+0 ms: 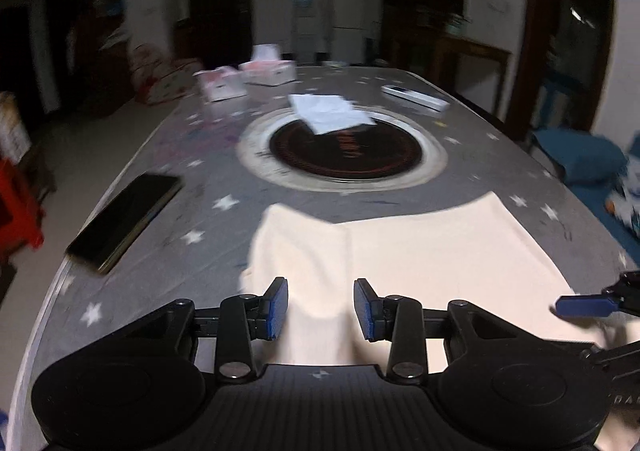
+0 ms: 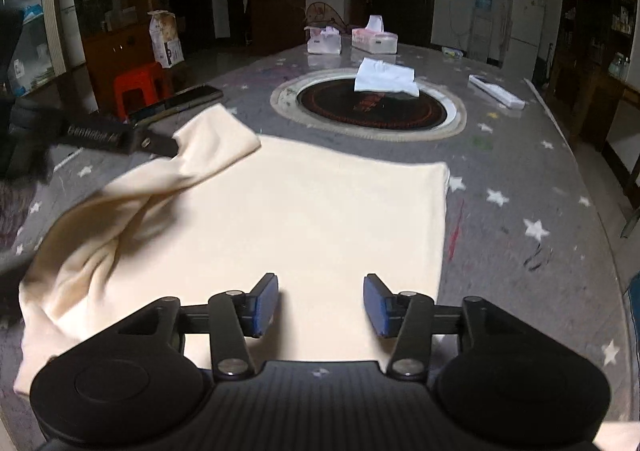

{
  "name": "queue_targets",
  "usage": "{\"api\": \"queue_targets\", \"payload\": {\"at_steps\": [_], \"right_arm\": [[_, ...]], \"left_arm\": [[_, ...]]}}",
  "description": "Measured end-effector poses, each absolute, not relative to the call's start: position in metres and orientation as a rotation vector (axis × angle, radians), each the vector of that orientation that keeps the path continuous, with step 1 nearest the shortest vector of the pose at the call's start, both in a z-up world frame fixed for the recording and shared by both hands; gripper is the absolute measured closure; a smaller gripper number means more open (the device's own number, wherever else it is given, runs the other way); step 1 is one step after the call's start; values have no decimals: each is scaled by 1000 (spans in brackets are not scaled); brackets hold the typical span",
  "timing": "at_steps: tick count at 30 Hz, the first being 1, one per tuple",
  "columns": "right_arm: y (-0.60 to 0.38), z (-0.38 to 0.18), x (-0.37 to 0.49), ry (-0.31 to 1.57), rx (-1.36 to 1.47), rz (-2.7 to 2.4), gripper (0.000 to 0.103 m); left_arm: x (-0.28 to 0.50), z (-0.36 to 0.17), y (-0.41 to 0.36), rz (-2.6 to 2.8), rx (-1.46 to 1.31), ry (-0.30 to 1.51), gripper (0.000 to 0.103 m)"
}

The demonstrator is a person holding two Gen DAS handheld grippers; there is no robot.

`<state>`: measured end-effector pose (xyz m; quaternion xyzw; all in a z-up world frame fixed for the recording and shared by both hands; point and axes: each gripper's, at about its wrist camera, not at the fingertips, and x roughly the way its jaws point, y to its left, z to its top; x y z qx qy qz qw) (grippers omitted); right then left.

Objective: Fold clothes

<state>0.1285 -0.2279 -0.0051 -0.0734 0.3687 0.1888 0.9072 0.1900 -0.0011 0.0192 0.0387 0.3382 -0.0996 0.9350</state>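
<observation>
A cream garment (image 2: 304, 227) lies spread flat on the grey star-patterned table (image 2: 520, 191). Its left side is rumpled, and one sleeve (image 2: 208, 139) rises in a ridge toward the tip of my left gripper (image 2: 166, 145). In the left wrist view, my left gripper (image 1: 320, 307) hovers over the garment (image 1: 440, 243) with its jaws apart. Cloth bulges up between the pads, but I see no pad pressing on it. My right gripper (image 2: 320, 303) stands open just above the garment's near edge, holding nothing. One of its blue fingertips (image 1: 584, 307) shows at the right of the left wrist view.
A dark phone (image 1: 124, 223) lies at the table's left edge. A round black hotplate (image 2: 372, 107) is set in the table's middle, with a folded white cloth (image 2: 384, 77) on its rim. Behind it are tissue boxes (image 2: 374, 39) and a long white box (image 2: 496, 91). A red stool (image 2: 140, 85) stands left.
</observation>
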Motion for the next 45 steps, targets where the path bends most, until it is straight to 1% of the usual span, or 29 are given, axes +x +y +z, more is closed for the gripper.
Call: {"api": "queue_targets", "payload": {"at_steps": [1,4,6,8,10,12,17,18,19,22,24,28,34,40,45], "right_arm": [[-227,-7,128,763,-151,390,48],[-226,-11,125,760,-144,393,36],[-225,-13,123,755,-136,397,17],[-224,-16,122,746,-134,398,16],[-224,-20,119,731,-139,400,10],[-221,-23,117,720,-146,408,1],[-220,-27,113,691,-145,412,0],[-221,-27,113,690,-141,413,0],[-221,-27,112,689,-139,414,0],[-220,-28,111,686,-142,413,0],[-220,-27,111,686,-141,413,0],[-220,-28,111,686,-142,413,0],[-220,-28,111,686,-142,412,0],[-220,-28,112,686,-143,412,0],[-220,-29,112,687,-142,413,0]], "left_arm": [[196,17,-5,-204,84,701,64],[214,11,-15,-207,99,729,63],[223,8,-20,-207,110,736,63],[232,4,-24,-199,123,741,63],[239,0,-26,-199,118,750,63],[246,-5,-26,-201,109,762,64],[252,-15,-26,-205,110,756,65],[253,-14,-26,-201,105,756,68],[254,-14,-25,-198,100,756,78],[256,-12,-19,-185,79,755,94],[256,-9,-12,-179,44,755,98],[248,0,2,-163,-16,725,100],[217,30,32,-134,-117,629,100],[164,66,79,-76,-198,508,100],[121,81,118,-5,-235,438,100]]}}
